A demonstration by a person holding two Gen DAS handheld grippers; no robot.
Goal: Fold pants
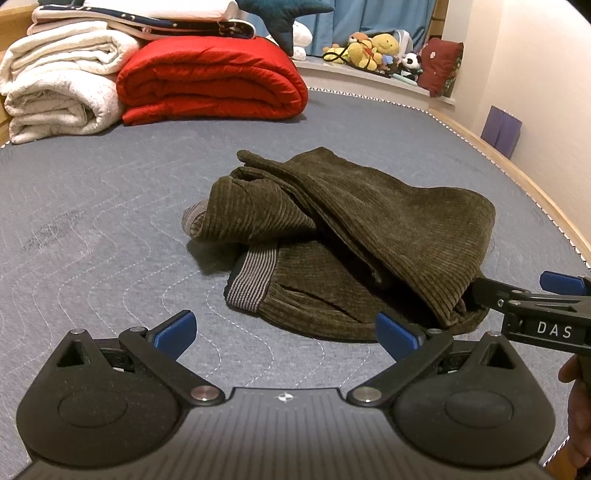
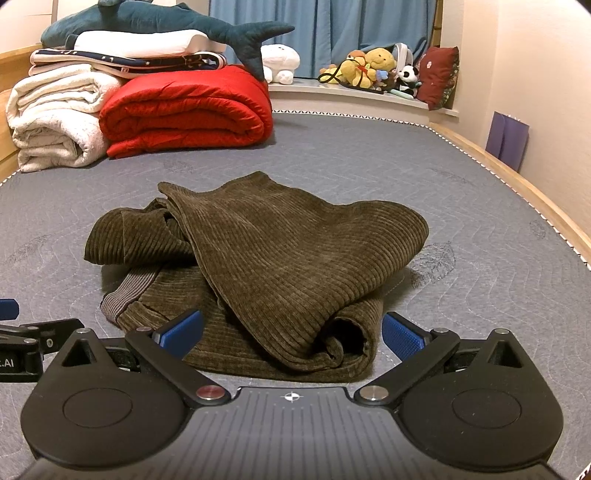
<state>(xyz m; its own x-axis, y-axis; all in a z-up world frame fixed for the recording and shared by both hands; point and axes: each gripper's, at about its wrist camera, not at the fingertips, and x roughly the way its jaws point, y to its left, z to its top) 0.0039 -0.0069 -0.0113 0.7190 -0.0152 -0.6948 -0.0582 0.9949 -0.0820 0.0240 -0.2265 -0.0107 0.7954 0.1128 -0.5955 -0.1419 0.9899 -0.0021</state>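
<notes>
Olive corduroy pants lie crumpled in a heap in the middle of a grey quilted mattress. Their grey striped waistband faces near left. My left gripper is open just short of the heap, over bare mattress, with only its right pad close to the pants' near hem. In the right wrist view the pants fill the centre. My right gripper is open, and the rolled near fold of the pants lies between its blue pads. From the left wrist view, the right gripper sits at the heap's near-right corner.
A folded red quilt and white blankets are stacked at the far left, with a plush shark on top. Soft toys line the window ledge. A wooden bed frame runs along the right, with a purple bag beyond.
</notes>
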